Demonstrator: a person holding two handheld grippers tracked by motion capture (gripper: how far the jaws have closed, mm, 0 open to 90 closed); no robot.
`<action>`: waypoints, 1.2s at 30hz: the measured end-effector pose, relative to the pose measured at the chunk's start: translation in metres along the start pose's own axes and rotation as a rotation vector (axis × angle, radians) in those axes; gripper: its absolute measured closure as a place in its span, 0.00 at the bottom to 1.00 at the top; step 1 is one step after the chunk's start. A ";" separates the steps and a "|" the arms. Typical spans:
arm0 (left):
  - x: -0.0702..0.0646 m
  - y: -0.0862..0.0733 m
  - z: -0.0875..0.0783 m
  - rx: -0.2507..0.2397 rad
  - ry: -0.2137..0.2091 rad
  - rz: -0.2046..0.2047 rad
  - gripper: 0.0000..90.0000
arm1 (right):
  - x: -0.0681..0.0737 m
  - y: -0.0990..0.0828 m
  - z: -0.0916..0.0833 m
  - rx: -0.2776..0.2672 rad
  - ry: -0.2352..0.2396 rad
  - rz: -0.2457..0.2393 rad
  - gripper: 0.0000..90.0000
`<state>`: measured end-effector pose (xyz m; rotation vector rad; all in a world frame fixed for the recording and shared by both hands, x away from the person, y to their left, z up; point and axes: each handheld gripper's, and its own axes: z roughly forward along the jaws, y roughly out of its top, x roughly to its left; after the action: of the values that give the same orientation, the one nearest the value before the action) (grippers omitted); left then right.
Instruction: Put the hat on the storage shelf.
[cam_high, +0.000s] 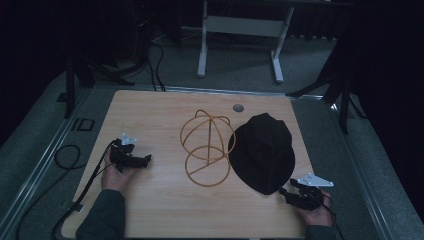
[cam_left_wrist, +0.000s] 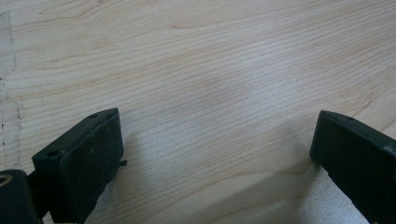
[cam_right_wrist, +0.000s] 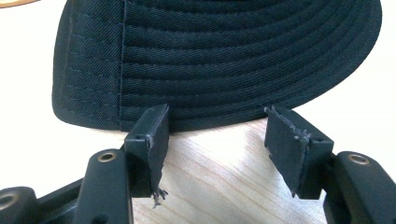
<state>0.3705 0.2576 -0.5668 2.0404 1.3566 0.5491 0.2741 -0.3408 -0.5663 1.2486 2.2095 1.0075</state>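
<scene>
A black bucket hat lies flat on the right half of the wooden table. Beside it, to the left, stands a yellow wire hat stand made of hoops. My right gripper rests near the table's front right corner, just short of the hat's near brim. In the right gripper view the stitched brim lies right beyond my open jaws, my right gripper holding nothing between them. My left gripper sits low over the table's left side; its wide-open jaws frame bare wood, my left gripper empty.
A round grommet hole sits near the table's far edge. Black cables trail off the left side onto grey carpet. A white desk frame stands beyond the table, with dark stand legs at both far corners.
</scene>
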 end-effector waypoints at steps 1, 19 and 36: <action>0.000 0.000 0.000 0.000 0.000 0.000 0.03 | 0.000 0.000 0.000 0.002 -0.001 0.000 0.45; 0.000 0.000 0.000 0.001 -0.001 0.003 0.03 | 0.002 0.008 -0.005 0.078 0.080 -0.009 0.57; 0.000 -0.001 -0.001 0.002 -0.003 0.007 0.03 | 0.016 0.042 -0.018 0.114 0.108 -0.056 0.59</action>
<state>0.3693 0.2579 -0.5666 2.0473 1.3494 0.5479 0.2780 -0.3202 -0.5222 1.1979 2.4014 0.9603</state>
